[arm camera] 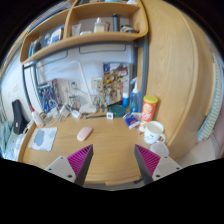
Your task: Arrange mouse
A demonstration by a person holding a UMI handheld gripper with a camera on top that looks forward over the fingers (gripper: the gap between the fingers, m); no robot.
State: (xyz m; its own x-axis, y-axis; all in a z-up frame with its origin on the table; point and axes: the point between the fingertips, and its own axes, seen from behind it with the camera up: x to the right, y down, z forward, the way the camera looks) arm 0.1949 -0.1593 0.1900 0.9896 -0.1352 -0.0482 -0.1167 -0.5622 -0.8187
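Observation:
A pale pink mouse (84, 133) lies on the wooden desk (105, 150), well beyond my fingers and a little left of the midline. My gripper (112, 163) hovers above the desk's near part. Its two fingers with magenta pads (78, 160) stand wide apart, with only bare desk between them. Nothing is held.
A white mug (153, 131), an orange canister (149, 107) and a blue bottle (136, 98) stand at the desk's right. A mouse mat (42, 139) lies at the left, with a tangle of cables (60, 100) at the back. A wooden shelf (85, 40) hangs above.

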